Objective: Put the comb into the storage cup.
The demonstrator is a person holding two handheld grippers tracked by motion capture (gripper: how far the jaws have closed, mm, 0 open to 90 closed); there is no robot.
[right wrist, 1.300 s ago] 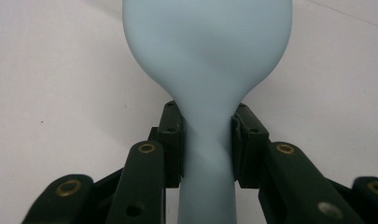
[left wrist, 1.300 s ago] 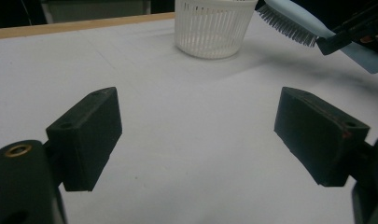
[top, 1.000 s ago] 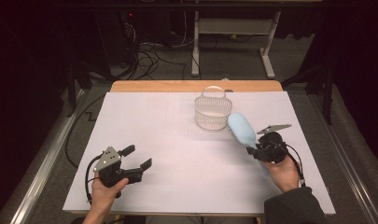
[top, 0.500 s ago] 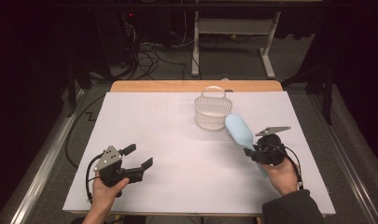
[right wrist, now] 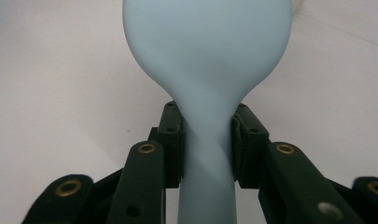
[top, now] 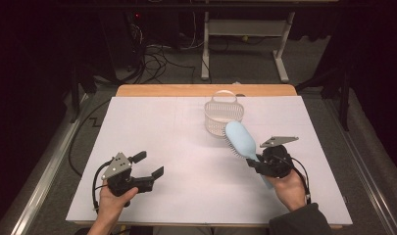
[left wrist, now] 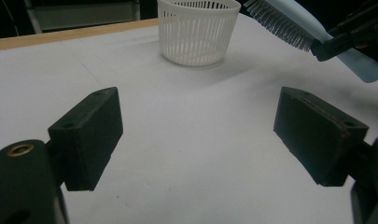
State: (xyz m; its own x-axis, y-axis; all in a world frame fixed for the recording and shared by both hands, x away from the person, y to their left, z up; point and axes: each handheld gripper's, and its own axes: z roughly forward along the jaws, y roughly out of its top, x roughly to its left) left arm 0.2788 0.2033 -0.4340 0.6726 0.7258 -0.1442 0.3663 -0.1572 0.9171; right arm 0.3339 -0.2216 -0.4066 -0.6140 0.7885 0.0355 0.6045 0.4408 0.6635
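Jaws of right gripper (top: pixel 255 164) clamp hairbrush (top: pixel 240 139) handle.

In my right gripper view the hairbrush (right wrist: pixel 205 70) head is cut off at the top edge, its bristles hidden. From above, the basket (top: pixel 223 116) blocks its own contents from me.

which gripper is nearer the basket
Right. The right gripper holds the brush just in front of the basket; the left gripper sits open far off at the near left.
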